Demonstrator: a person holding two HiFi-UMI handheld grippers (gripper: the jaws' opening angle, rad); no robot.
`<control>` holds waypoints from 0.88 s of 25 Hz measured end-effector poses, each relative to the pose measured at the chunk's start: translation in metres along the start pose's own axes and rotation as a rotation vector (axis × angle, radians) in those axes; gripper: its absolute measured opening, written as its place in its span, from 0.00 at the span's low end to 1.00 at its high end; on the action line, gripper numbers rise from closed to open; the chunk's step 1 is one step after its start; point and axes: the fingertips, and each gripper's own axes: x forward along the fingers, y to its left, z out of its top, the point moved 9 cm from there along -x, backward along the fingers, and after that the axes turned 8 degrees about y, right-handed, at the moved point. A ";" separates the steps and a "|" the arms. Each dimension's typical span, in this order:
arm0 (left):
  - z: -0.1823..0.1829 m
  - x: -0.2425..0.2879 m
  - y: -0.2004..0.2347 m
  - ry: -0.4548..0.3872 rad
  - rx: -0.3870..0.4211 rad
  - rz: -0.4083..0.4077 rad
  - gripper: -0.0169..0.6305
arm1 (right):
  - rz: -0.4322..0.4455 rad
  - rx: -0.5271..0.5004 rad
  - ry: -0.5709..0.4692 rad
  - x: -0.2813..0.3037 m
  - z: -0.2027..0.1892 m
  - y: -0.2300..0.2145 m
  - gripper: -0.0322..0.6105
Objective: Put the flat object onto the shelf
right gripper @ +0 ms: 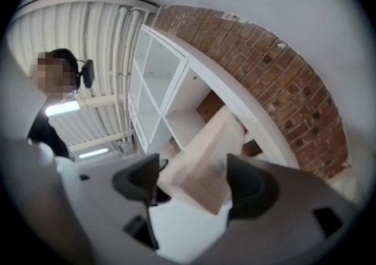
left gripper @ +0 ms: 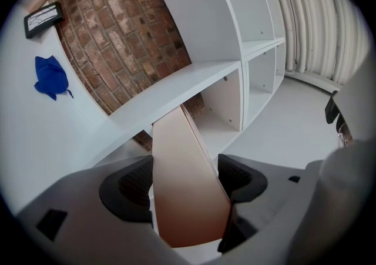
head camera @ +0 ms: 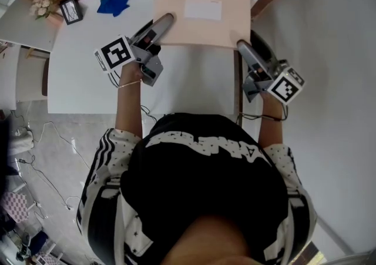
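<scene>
Backdrop: brick wall (left gripper: 117,40) behind a white shelf (left gripper: 258,46) with open compartments; pale floor (head camera: 329,52) beside it.
Shelf top: white board (head camera: 194,81) carrying a black picture frame (head camera: 71,10), a small bunch of flowers (head camera: 41,5) and a crumpled blue cloth (head camera: 114,3), all at the far left, well apart from the claws.
Flat object: pale pink flat box (head camera: 202,29) with a white label (head camera: 202,9) on its upper face, held in the air between both claws, not resting on any shelf board.
Box position: far end points at the brick wall, just under the edge of the top board, at the mouth of the end compartment; how far in, cannot tell.
Left claw (head camera: 164,21): clenched on the box's near left corner, pads pressed to both faces.
Right claw (head camera: 244,46): clenched on the near right corner, box filling the gap between its pads.
Holder: a person in a black and white top, arms stretched forward.
Background: another person (right gripper: 47,128) stands beyond the shelf.
</scene>
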 end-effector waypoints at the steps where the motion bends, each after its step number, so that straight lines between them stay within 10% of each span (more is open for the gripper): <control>1: 0.000 0.000 0.000 -0.004 -0.003 0.002 0.54 | -0.007 -0.024 0.011 0.000 0.000 0.002 0.59; 22: 0.010 0.006 0.000 -0.025 0.024 0.008 0.56 | -0.199 -0.216 0.116 0.002 -0.006 0.008 0.49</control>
